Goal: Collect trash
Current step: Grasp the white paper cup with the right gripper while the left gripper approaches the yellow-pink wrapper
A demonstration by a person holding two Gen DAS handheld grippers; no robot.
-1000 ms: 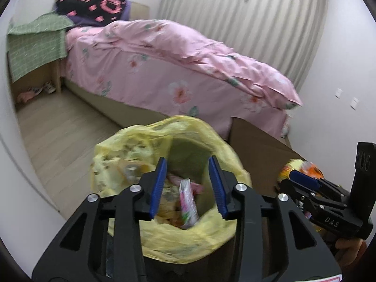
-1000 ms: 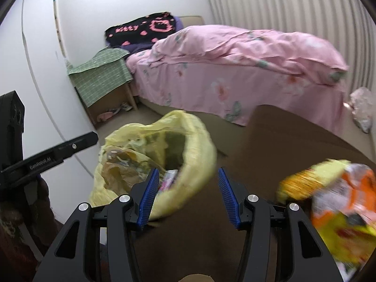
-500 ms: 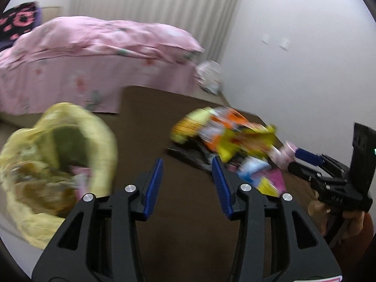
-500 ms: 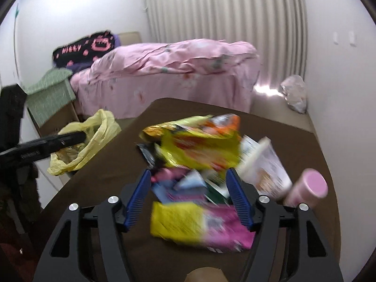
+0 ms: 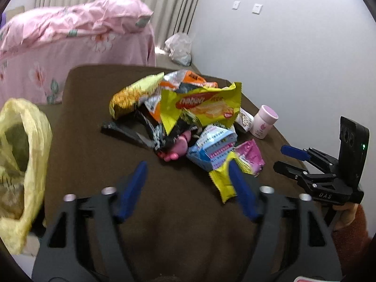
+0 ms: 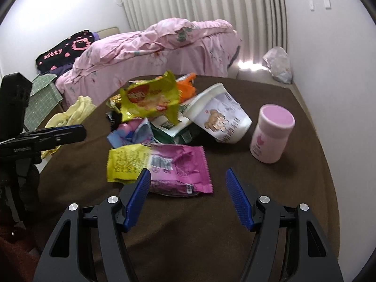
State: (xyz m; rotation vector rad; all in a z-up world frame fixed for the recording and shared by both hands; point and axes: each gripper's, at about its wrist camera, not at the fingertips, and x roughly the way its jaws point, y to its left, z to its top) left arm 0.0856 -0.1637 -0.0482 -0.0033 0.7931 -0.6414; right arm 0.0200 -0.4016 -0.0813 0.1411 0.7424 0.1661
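A pile of snack wrappers [image 5: 188, 115] lies on the brown table [image 5: 98, 164]: a yellow-green packet [image 6: 150, 98], a pink and yellow packet [image 6: 162, 166], a white paper cup [image 6: 218, 117] on its side. A yellow trash bag [image 5: 21, 155] hangs at the table's left edge and shows in the right wrist view [image 6: 70, 115]. My left gripper [image 5: 188, 171] is open and empty, just short of the pile. My right gripper [image 6: 188, 176] is open and empty over the pink packet's near edge.
A pink-lidded jar [image 6: 272, 134] stands upright right of the pile. A bed with pink bedding [image 6: 164, 44] lies behind the table. A white bag [image 6: 279, 63] sits on the floor by the curtain. Wall on the right.
Both grippers have swung right from the yellow bag to the wrapper pile and moved closer to it. Both stay open and empty.
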